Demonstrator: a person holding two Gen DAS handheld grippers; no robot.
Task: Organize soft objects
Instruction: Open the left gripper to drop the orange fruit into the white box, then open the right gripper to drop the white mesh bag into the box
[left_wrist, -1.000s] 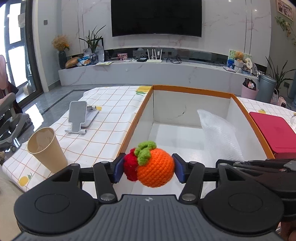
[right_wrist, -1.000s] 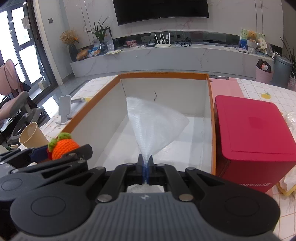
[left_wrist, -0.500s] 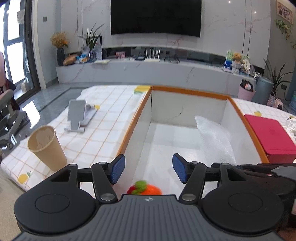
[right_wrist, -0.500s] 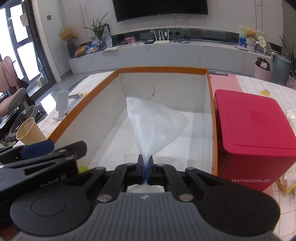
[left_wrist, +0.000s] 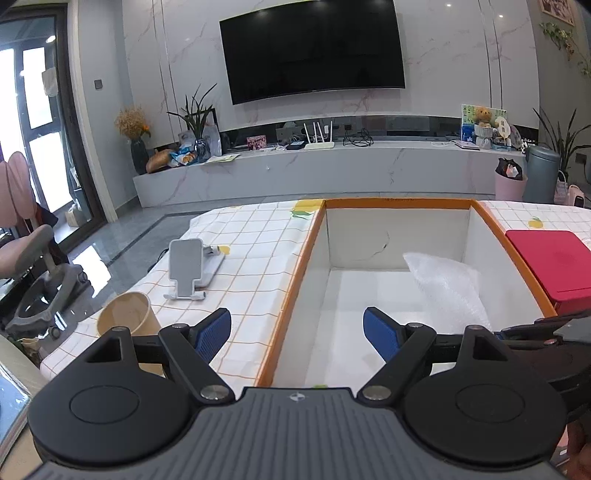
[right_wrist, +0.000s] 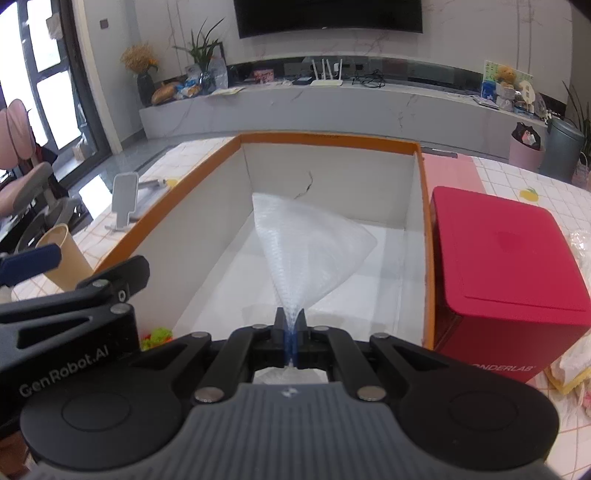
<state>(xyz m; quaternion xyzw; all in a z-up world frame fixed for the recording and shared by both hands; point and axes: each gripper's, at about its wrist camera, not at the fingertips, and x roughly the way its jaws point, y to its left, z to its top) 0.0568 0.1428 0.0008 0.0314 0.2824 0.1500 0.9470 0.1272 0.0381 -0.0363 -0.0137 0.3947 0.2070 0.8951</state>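
A big orange-rimmed white box (left_wrist: 295, 280) (right_wrist: 426, 221) stands open on the checked tablecloth. My left gripper (left_wrist: 297, 332) is open and empty above the box's near left corner. The crocheted orange fruit toy (right_wrist: 157, 336) lies on the box floor at the near left, mostly hidden behind the left gripper; only its green tip (left_wrist: 319, 386) shows in the left wrist view. My right gripper (right_wrist: 291, 325) is shut on a corner of a white bubble-wrap bag (right_wrist: 310, 251) (left_wrist: 448, 291) that hangs inside the box.
A red box (right_wrist: 506, 280) (left_wrist: 550, 262) stands right of the big box. A paper cup (left_wrist: 127, 321) (right_wrist: 66, 258) and a phone stand (left_wrist: 188, 273) (right_wrist: 125, 201) sit on the table to the left. Crumpled plastic (right_wrist: 576, 339) lies far right.
My left gripper opened and the orange toy fell into the box. The left gripper then rose and tilted up. The right gripper kept hold of the bubble-wrap bag.
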